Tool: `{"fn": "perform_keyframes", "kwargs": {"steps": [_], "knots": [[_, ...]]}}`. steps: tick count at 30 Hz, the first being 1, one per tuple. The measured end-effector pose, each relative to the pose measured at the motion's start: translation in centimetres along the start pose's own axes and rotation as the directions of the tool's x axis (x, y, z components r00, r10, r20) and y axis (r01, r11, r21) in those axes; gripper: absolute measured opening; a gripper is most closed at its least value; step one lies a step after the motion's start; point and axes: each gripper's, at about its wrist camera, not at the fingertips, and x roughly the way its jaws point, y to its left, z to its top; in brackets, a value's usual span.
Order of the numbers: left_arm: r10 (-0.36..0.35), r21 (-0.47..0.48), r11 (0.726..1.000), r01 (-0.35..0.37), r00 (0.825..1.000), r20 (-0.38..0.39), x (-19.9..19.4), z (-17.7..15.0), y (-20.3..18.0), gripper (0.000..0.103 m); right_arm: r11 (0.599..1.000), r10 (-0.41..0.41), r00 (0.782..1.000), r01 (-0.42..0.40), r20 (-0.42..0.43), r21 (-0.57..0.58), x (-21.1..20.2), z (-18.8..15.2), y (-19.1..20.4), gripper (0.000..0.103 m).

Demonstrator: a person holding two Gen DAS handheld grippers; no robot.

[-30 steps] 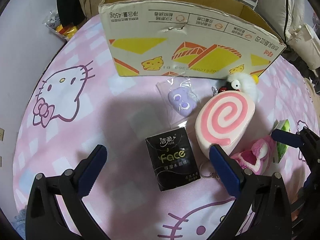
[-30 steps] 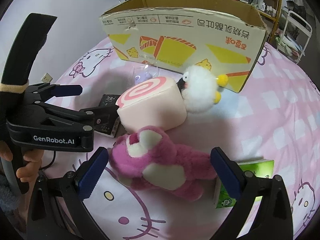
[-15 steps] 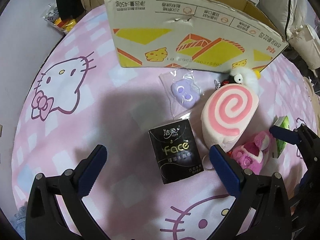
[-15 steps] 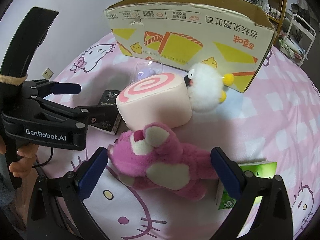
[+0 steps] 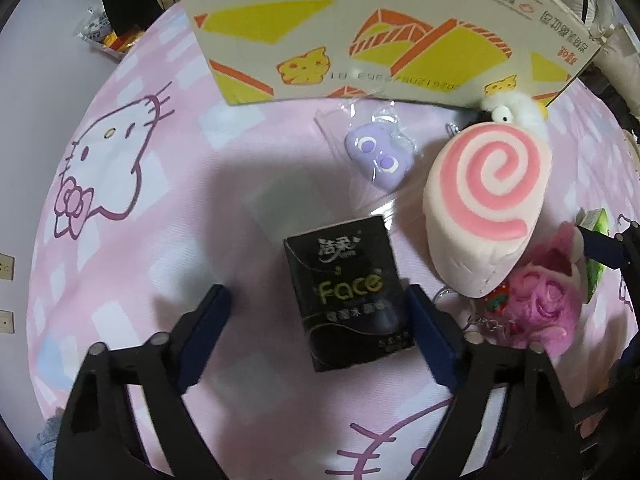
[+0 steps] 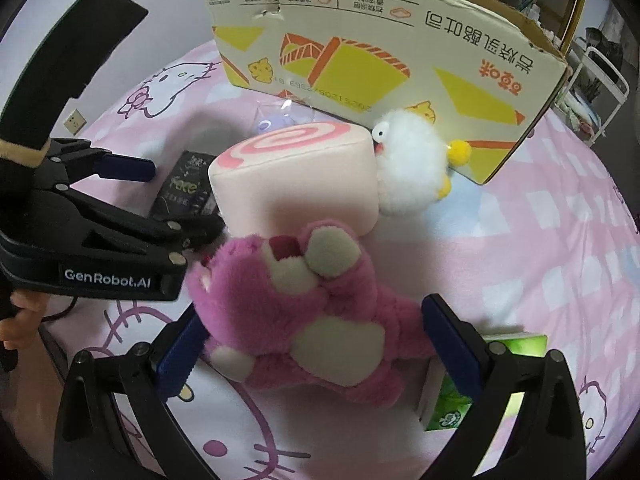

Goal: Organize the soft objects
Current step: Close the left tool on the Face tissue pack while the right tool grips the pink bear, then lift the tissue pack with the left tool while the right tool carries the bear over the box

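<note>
My left gripper is open, its fingers on either side of a black tissue pack lying on the pink sheet. My right gripper is open around a pink plush bear, fingers at its sides. A pink swirl-roll cushion lies right of the pack; it also shows in the right wrist view. A white fluffy duck rests against the cardboard box. A purple toy in a clear bag lies before the box.
A green tissue pack lies right of the bear, partly hidden by my right finger. The left gripper's black body sits close on the left in the right wrist view. The Hello Kitty sheet covers the bed.
Both grippers have moved forward and down. The black pack now lies between my left fingers, and the bear fills the gap between my right fingers.
</note>
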Motion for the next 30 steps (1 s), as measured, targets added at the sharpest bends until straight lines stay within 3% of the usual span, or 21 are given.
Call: {"fn": "perform_keyframes", "kwargs": {"steps": [2, 5, 6, 10, 13, 20, 26, 30], "knots": [[-0.001, 0.006, 1.0, 0.001, 1.0, 0.014, -0.4, -0.3, 0.0, 0.071, 1.0, -0.006, 1.0, 0.006, 0.004, 0.004, -0.2, 0.0, -0.1, 0.1], [0.0, 0.011, 1.0, -0.001, 1.0, 0.029, -0.9, -0.7, 0.1, 0.048, 1.0, 0.009, 1.0, -0.01, 0.018, 0.024, -0.6, -0.2, -0.3, 0.096], [-0.009, 0.01, 1.0, 0.009, 0.999, 0.032, -1.0, -0.8, 0.2, 0.046, 1.0, 0.012, 1.0, -0.013, 0.023, 0.028, -0.8, -0.2, -0.4, 0.096], [-0.045, 0.019, 0.999, 0.044, 0.998, 0.047, -1.6, -1.3, -0.2, 0.046, 0.999, 0.021, 0.999, -0.023, 0.048, 0.037, -1.7, -0.4, -0.6, 0.089], [-0.018, 0.028, 0.999, 0.016, 0.997, 0.07, -2.2, -1.5, -0.6, 0.045, 0.999, 0.036, 0.997, -0.039, 0.075, 0.037, -2.6, -0.6, -0.8, 0.076], [0.01, 0.009, 1.0, -0.011, 0.984, 0.178, -5.4, -2.7, -0.6, 0.045, 0.996, 0.051, 0.991, -0.059, 0.127, 0.065, -4.2, -0.7, -1.5, 0.067], [0.01, -0.003, 1.0, -0.009, 0.939, 0.343, -9.2, -3.1, -0.1, 0.045, 0.994, 0.021, 0.97, -0.047, 0.243, 0.099, -7.1, -0.8, -2.1, 0.067], [0.032, -0.037, 0.999, -0.016, 0.887, 0.461, -12.0, -3.3, 0.5, 0.045, 0.992, 0.001, 0.926, -0.05, 0.378, 0.118, -10.2, -1.2, -2.3, 0.067]]}}
